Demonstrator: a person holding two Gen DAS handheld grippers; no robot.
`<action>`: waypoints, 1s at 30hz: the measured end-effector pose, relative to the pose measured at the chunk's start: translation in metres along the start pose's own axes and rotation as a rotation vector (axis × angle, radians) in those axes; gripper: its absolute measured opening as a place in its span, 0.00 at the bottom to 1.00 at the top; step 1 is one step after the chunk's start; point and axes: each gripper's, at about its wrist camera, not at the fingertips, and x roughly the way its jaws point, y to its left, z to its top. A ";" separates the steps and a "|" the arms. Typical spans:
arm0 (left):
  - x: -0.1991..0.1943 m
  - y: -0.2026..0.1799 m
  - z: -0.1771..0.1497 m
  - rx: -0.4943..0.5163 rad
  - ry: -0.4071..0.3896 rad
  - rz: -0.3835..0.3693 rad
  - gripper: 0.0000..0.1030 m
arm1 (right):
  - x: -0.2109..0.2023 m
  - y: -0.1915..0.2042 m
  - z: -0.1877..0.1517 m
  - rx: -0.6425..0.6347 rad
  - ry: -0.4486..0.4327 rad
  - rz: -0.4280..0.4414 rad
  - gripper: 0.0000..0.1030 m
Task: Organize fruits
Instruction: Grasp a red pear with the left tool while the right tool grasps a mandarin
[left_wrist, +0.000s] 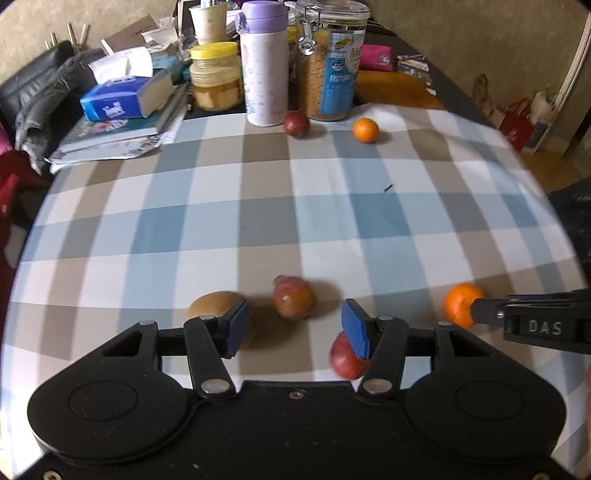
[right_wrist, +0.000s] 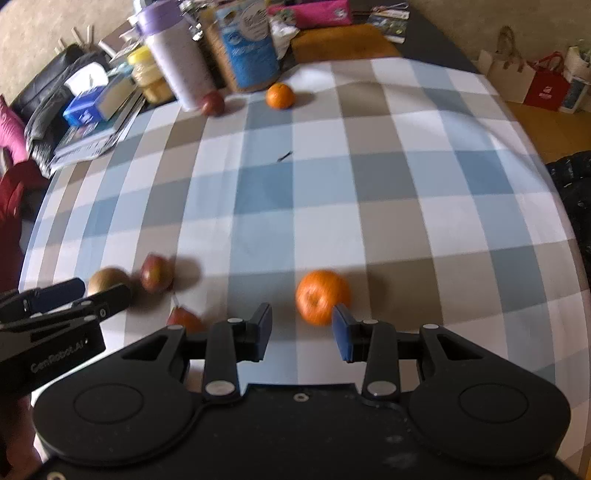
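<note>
- Down near the close edge of the checked tablecloth (left_wrist: 295, 206), the left gripper (left_wrist: 293, 326) hangs with its blue pads apart and nothing clamped between them.
- Its left pad partly covers a brown kiwi (left_wrist: 214, 308), whose long axis lies roughly across the view; whether pad and fruit touch, I cannot tell.
- Beyond the gap lies a reddish fruit (left_wrist: 293, 301), egg-shaped, its narrow end tilted up and to the left.
- Under the right pad shows a red apple (left_wrist: 345, 360), partly hidden.
- The right gripper (right_wrist: 302, 332) is likewise released, jaws parted and empty; a near orange (right_wrist: 322, 301) sits just ahead of its right pad, overlapping the pad's tip in the wrist view, contact unclear.
- In the left wrist view the right gripper's finger overlaps that orange's right side.
- At the far edge of the cloth lie a dark red fruit (left_wrist: 296, 123) and a second orange (left_wrist: 365, 130), well apart from the near group.
- Behind them stand a purple-lidded bottle (left_wrist: 264, 62), a glass jar (left_wrist: 330, 62) and a yellow-lidded jar (left_wrist: 215, 75).
- The middle of the cloth lies open apart from a small dark speck (left_wrist: 388, 187).
</note>
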 end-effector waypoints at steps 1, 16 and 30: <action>0.002 0.000 0.002 -0.001 -0.004 -0.011 0.58 | 0.002 -0.002 0.002 0.009 -0.006 -0.007 0.38; 0.028 -0.003 0.020 0.020 -0.039 0.036 0.60 | 0.026 -0.019 0.011 0.110 -0.025 -0.027 0.38; 0.048 -0.002 0.020 0.012 0.026 0.004 0.60 | 0.032 -0.028 0.006 0.108 -0.017 -0.009 0.38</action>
